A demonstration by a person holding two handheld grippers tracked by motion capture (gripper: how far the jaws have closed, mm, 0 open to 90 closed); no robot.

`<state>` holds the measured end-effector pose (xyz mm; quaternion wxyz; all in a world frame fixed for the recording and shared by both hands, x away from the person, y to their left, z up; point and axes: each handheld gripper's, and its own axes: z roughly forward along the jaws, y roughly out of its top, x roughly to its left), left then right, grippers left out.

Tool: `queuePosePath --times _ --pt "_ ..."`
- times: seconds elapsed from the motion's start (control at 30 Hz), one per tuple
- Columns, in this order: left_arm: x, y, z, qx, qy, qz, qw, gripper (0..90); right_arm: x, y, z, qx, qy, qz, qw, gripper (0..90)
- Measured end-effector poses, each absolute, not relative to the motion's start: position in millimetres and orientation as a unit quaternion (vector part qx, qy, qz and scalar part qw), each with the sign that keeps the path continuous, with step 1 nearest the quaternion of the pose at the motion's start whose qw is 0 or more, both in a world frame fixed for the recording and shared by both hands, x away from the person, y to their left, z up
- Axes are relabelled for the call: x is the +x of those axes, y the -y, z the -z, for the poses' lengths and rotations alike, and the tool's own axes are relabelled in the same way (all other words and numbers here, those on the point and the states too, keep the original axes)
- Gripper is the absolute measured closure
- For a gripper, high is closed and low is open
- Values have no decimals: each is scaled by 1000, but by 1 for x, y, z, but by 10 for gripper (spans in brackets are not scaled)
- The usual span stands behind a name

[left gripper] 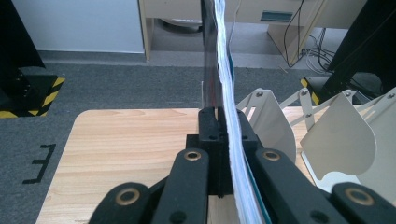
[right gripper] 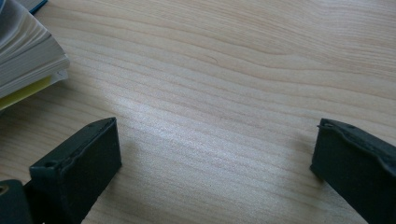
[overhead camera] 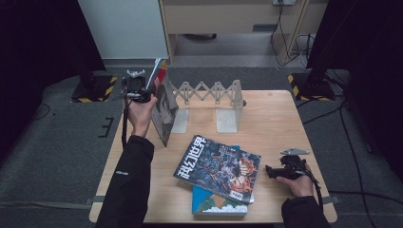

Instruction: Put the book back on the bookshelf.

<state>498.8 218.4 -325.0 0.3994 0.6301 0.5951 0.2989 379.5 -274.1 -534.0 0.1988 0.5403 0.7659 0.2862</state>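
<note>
A magazine point(overhead camera: 165, 111) with a dark cover stands upright on its edge at the left end of the white folding book rack point(overhead camera: 214, 92). My left gripper point(overhead camera: 144, 91) is shut on its upper left edge. In the left gripper view the jaws point(left gripper: 219, 122) pinch the magazine's page edges point(left gripper: 225, 70), and the rack's white plates point(left gripper: 336, 135) stand to the right. My right gripper point(overhead camera: 272, 171) rests open on the table near its right front, its pads point(right gripper: 84, 163) wide apart over bare wood point(right gripper: 210, 70) with nothing between them.
Two books lie stacked at the table's front middle: a dark illustrated magazine point(overhead camera: 221, 168) over a blue one point(overhead camera: 216, 206). Their page edges point(right gripper: 23, 60) show at the left of the right gripper view. The wooden table point(overhead camera: 271, 118) stands on grey carpet.
</note>
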Motion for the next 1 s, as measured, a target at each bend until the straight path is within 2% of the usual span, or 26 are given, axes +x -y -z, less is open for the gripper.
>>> queuePosePath --times 0.67,1.0 --pt "496 -219 325 633 -597 -305 386 848 379 273 535 541 -764 -288 201 13" --pt "480 -229 321 639 -559 -301 434 669 379 273 535 541 -764 -289 202 11"
